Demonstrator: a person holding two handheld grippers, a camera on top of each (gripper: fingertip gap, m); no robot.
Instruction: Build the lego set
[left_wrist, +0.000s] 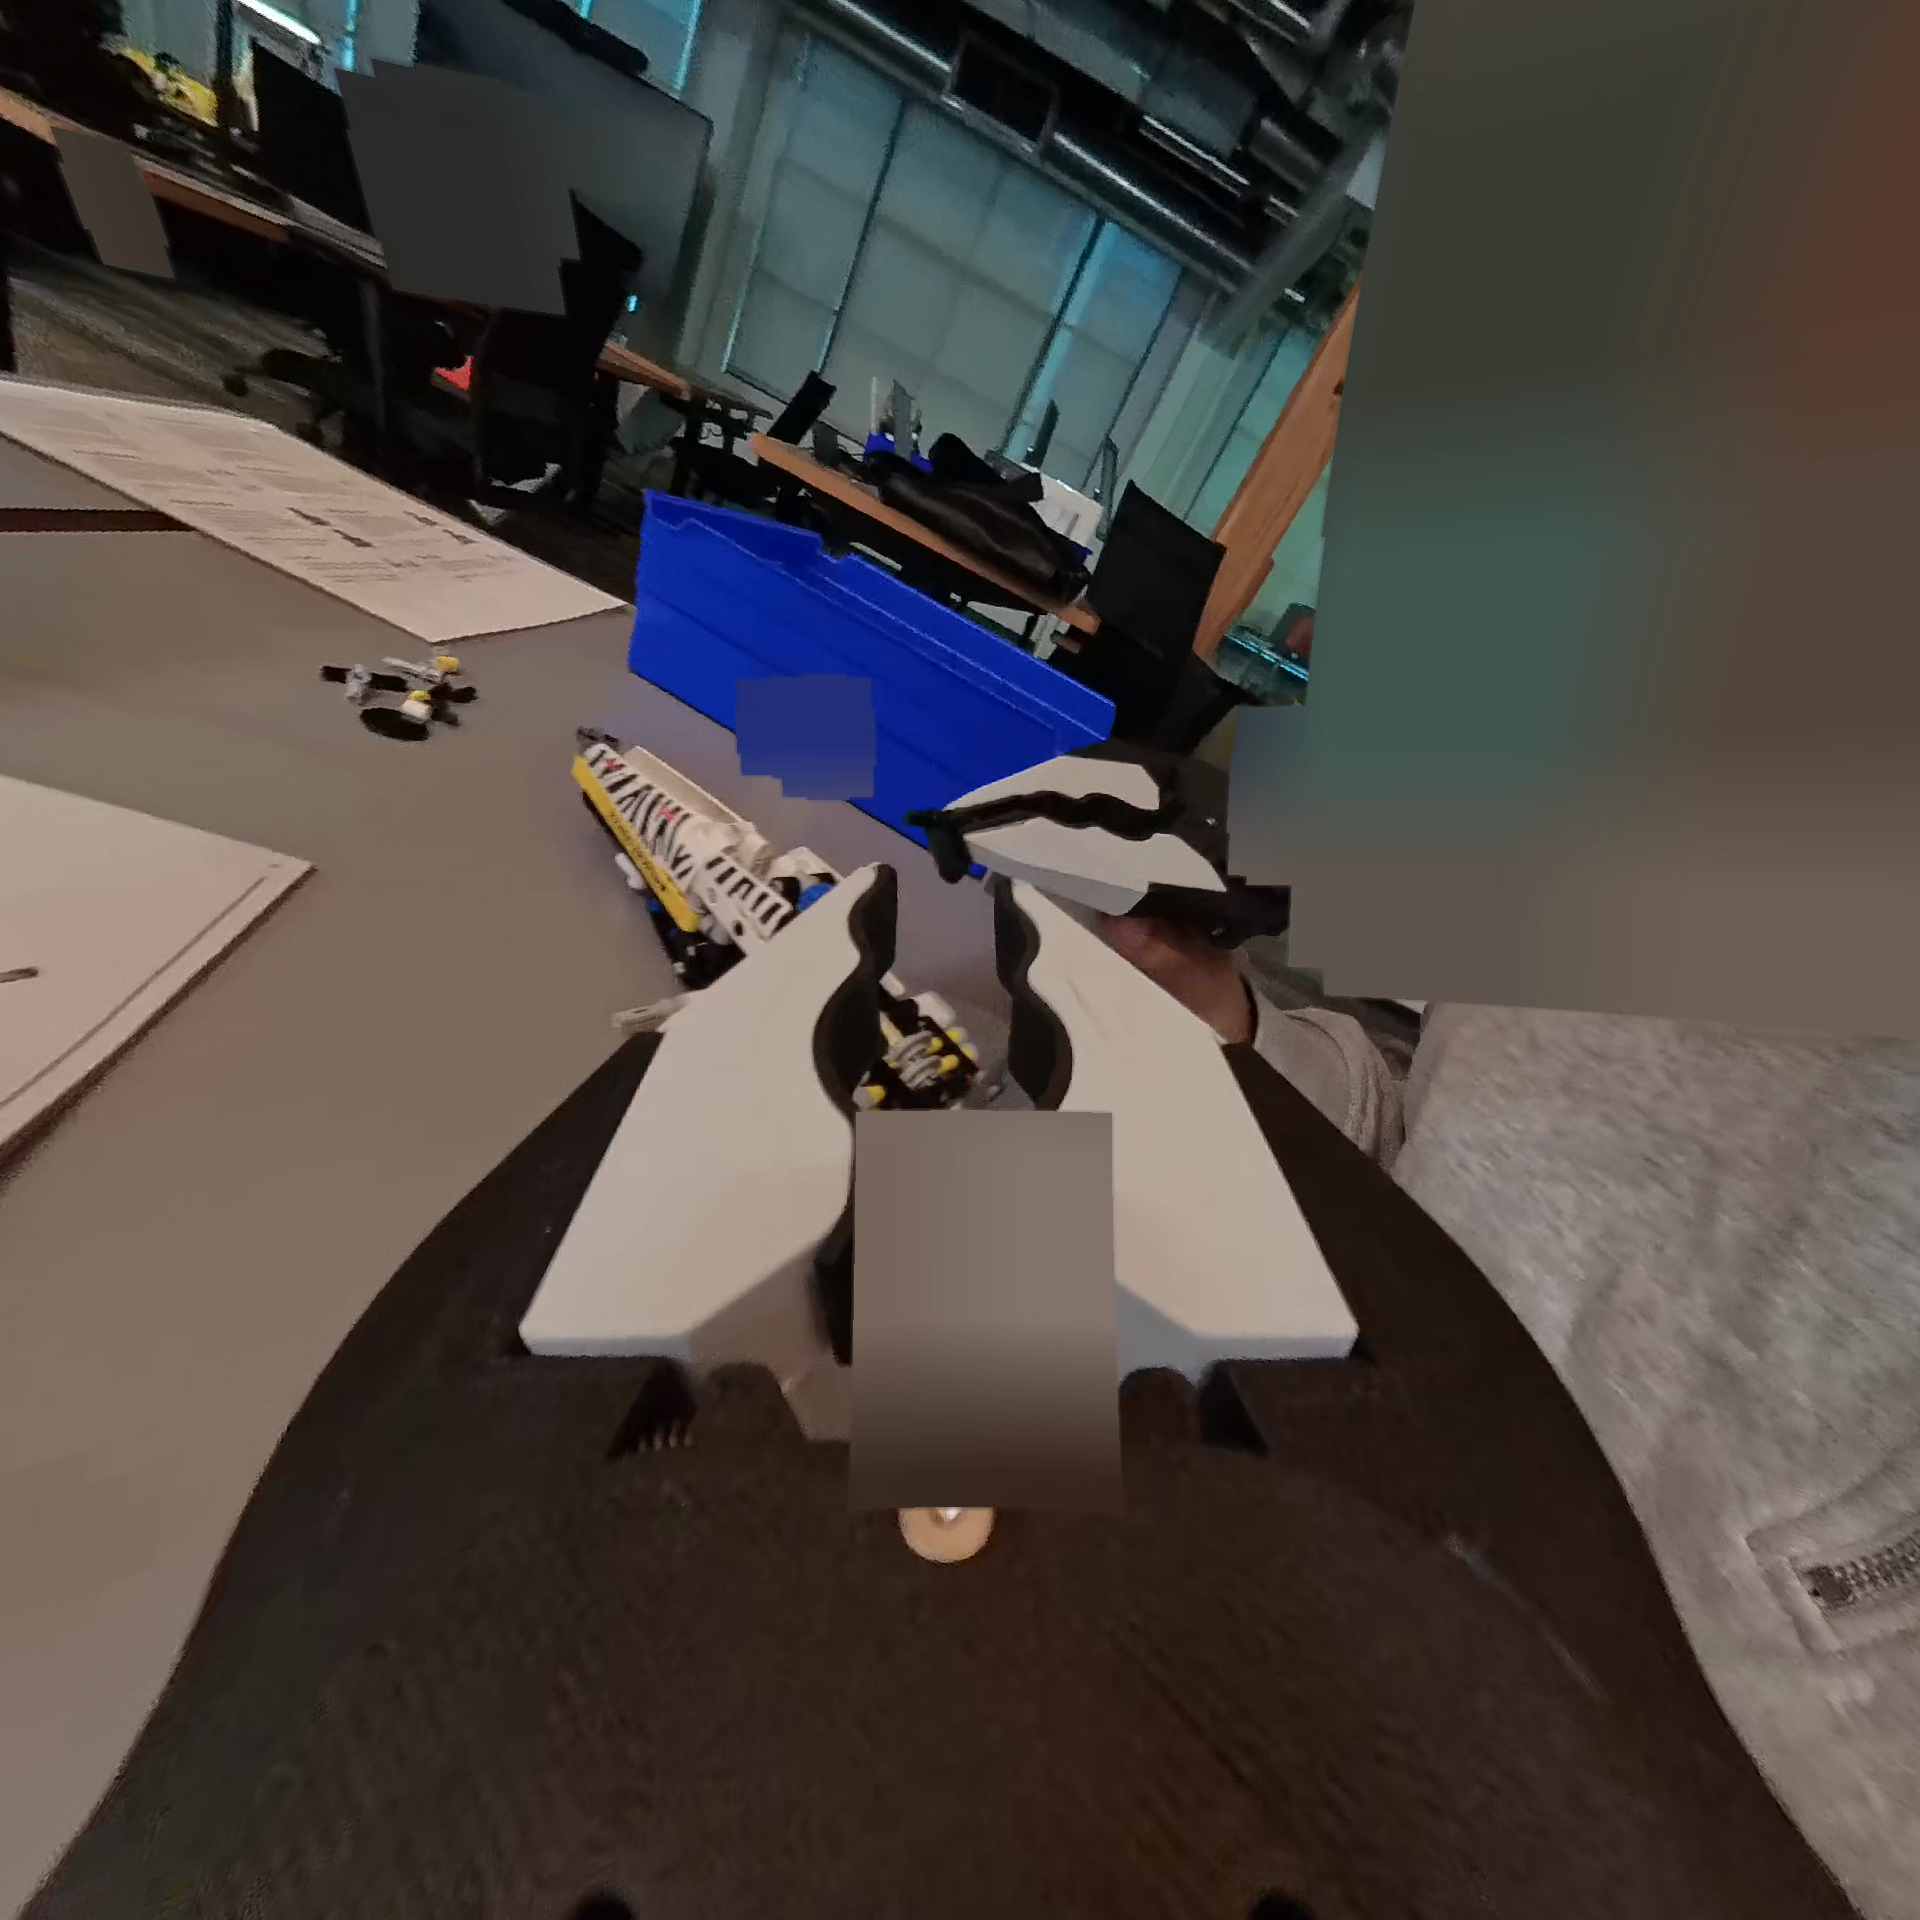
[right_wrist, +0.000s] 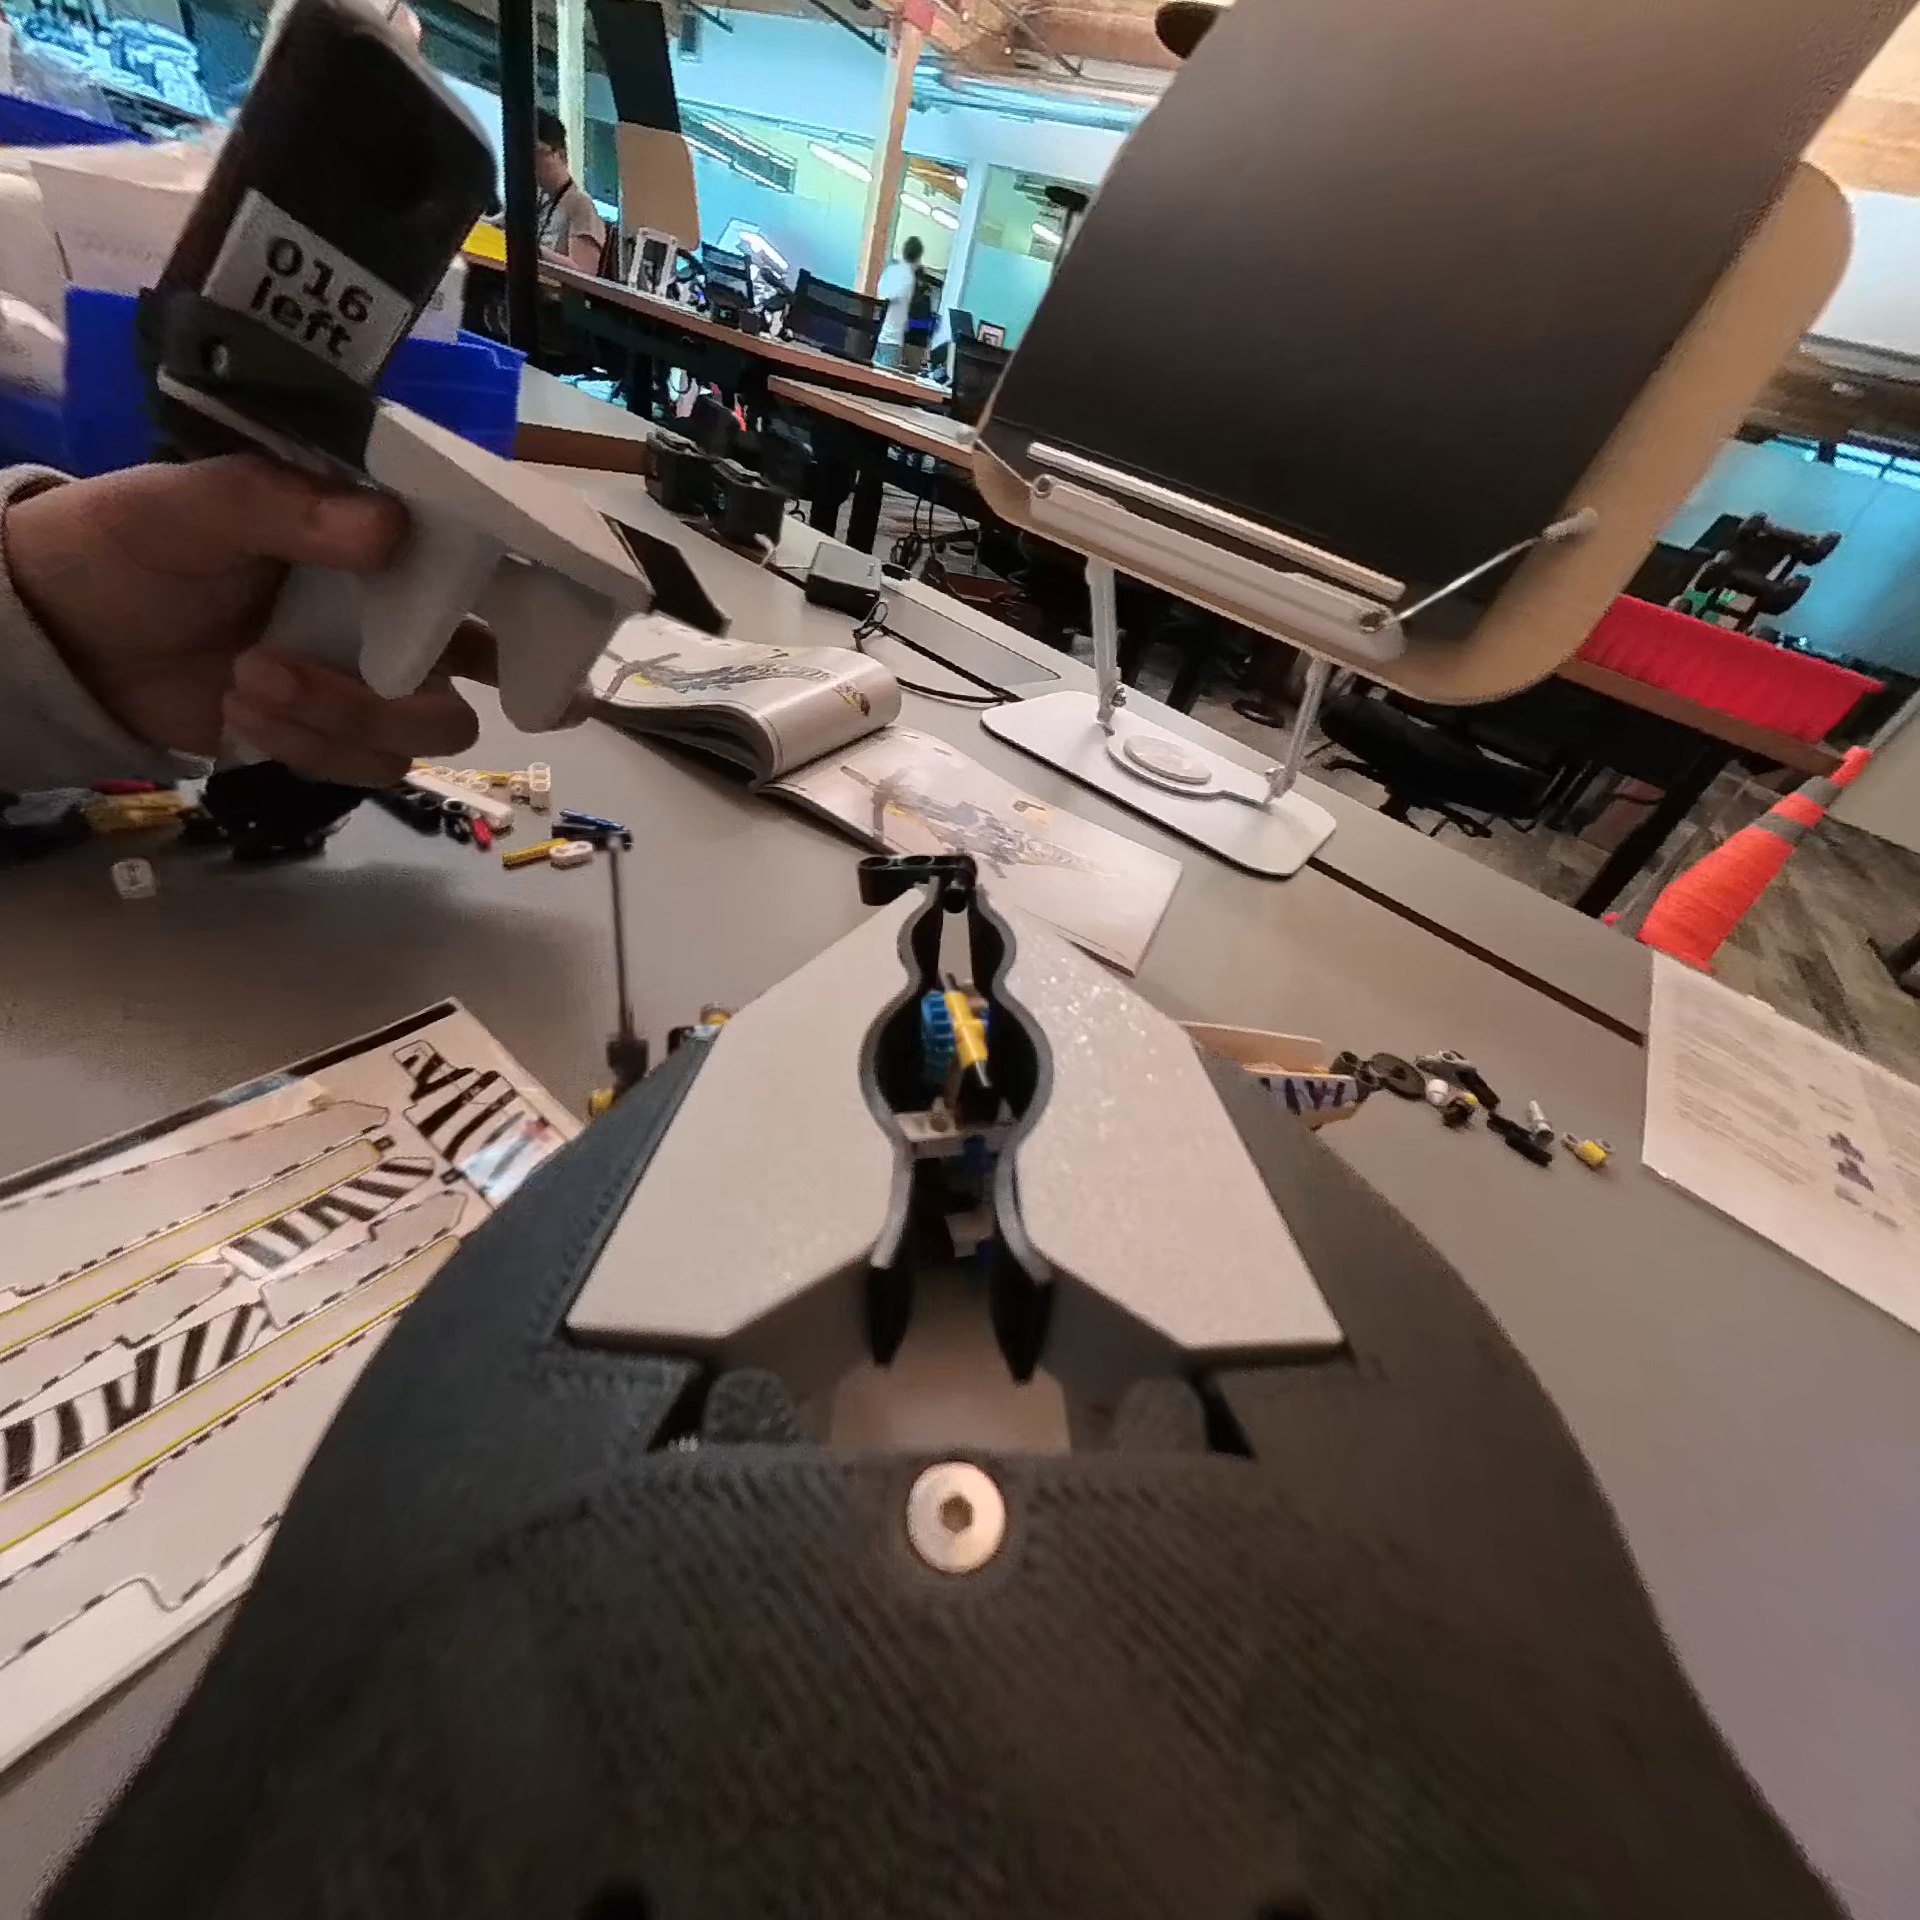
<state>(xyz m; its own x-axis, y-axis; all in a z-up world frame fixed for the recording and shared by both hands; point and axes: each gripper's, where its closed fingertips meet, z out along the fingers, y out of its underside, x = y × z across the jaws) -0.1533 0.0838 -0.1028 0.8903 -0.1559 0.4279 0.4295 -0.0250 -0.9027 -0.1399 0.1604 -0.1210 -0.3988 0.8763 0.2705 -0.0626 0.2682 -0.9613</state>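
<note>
Right wrist view: right gripper is pinching a black lego beam at its jaws' tips; left gripper, jaws spread, is hovering over the model on the bench; pressing squarely should seat it.

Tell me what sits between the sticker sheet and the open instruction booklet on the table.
In the right wrist view, loose lego pieces and an upright thin grey rod lie between the sticker sheet and the instruction booklet.
</note>
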